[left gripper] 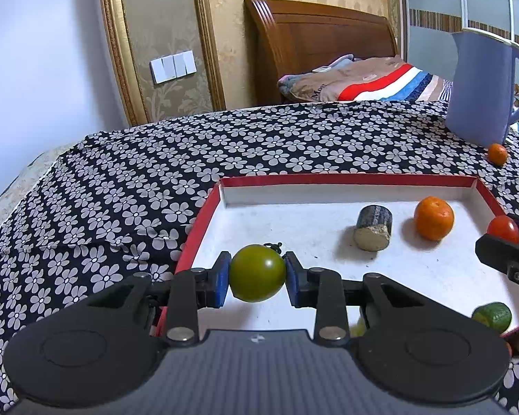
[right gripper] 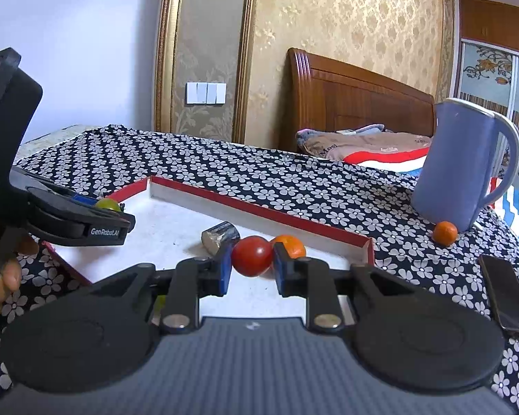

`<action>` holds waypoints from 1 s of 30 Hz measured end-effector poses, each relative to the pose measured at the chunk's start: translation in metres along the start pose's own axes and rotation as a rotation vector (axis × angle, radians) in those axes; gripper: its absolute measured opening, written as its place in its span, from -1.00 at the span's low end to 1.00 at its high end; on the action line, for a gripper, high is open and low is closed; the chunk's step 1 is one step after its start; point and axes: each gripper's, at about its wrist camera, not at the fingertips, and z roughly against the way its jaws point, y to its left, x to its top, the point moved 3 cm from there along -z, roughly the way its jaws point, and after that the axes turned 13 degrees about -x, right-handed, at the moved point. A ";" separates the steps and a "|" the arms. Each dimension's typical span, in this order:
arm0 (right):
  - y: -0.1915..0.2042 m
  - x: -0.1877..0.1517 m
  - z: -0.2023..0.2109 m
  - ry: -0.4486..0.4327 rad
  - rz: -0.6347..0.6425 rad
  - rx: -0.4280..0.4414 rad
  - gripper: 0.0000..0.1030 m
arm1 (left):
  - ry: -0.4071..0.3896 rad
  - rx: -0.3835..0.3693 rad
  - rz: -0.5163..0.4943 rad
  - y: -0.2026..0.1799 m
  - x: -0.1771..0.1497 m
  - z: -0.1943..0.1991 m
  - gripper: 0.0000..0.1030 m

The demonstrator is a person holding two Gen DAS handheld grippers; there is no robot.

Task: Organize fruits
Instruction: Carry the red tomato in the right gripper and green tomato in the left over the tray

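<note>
My left gripper is shut on a green tomato and holds it above the near left part of a red-rimmed white tray. My right gripper is shut on a red tomato above the same tray. That red tomato also shows at the right of the left wrist view. In the tray lie an orange, a grey cylinder piece and a green fruit. The orange sits just behind the right gripper.
A blue jug stands on the flowered cloth beyond the tray, with a small orange beside it. In the right wrist view the jug, small orange and a dark phone lie to the right. A bed is behind.
</note>
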 end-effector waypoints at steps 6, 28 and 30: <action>-0.002 0.002 -0.013 0.018 -0.008 -0.006 -0.54 | 0.018 0.010 0.004 0.003 0.005 -0.015 -0.38; -0.005 0.009 -0.060 0.078 -0.023 -0.036 -0.54 | 0.058 0.030 0.021 0.009 0.020 -0.052 -0.38; -0.006 0.009 -0.063 0.081 -0.026 -0.038 -0.54 | 0.058 0.033 0.019 0.009 0.020 -0.053 -0.38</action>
